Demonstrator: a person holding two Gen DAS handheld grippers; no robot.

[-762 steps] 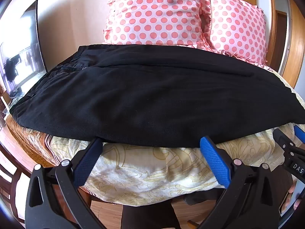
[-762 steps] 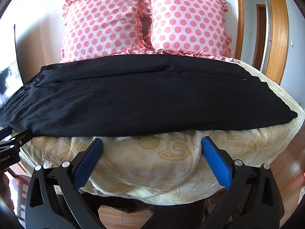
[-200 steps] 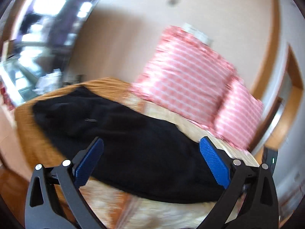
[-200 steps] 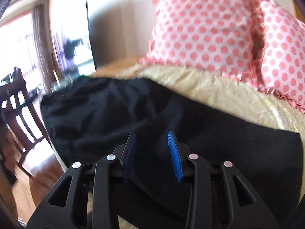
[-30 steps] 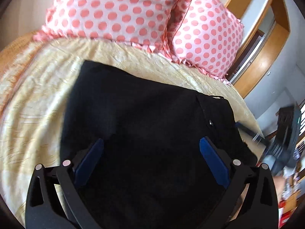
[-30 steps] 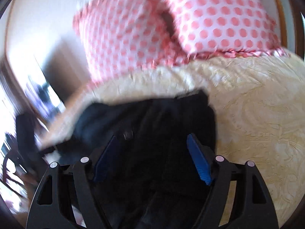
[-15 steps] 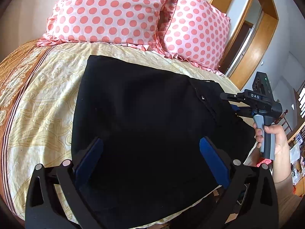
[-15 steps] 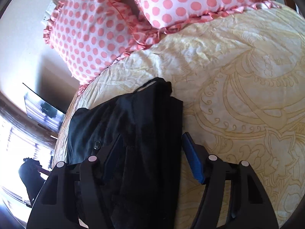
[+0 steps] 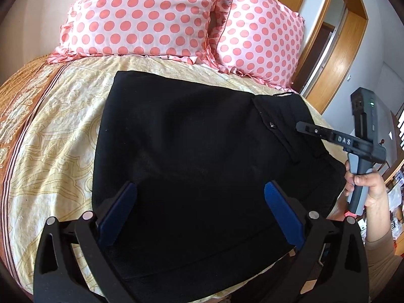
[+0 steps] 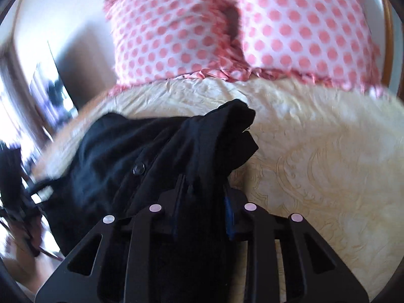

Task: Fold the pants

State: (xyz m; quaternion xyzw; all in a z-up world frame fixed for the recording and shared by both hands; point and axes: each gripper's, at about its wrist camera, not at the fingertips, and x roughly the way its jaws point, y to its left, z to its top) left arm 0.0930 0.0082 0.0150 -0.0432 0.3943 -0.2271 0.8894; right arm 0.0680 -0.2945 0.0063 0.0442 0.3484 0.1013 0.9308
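The black pants [image 9: 192, 156] lie folded into a broad rectangle on the yellow patterned bedspread [image 9: 55, 126]. My left gripper [image 9: 199, 214] is open and empty, hovering over the near part of the pants. My right gripper [image 10: 202, 207] is shut on the waistband end of the pants [image 10: 176, 156], with bunched fabric and a button rising between its blue pads. In the left wrist view the right gripper [image 9: 303, 127] reaches onto the right edge of the pants, held by a hand [image 9: 366, 184].
Two pink polka-dot pillows [image 9: 151, 17] stand at the head of the bed. A wooden door frame [image 9: 335, 43] is at the right. An orange bed border [image 9: 15, 116] runs along the left. A dark screen [image 10: 58, 75] shows blurred at the left of the right wrist view.
My right gripper has closed on the waistband end of the pants and the fabric is now bunched up. The left gripper has stayed open over the pants.
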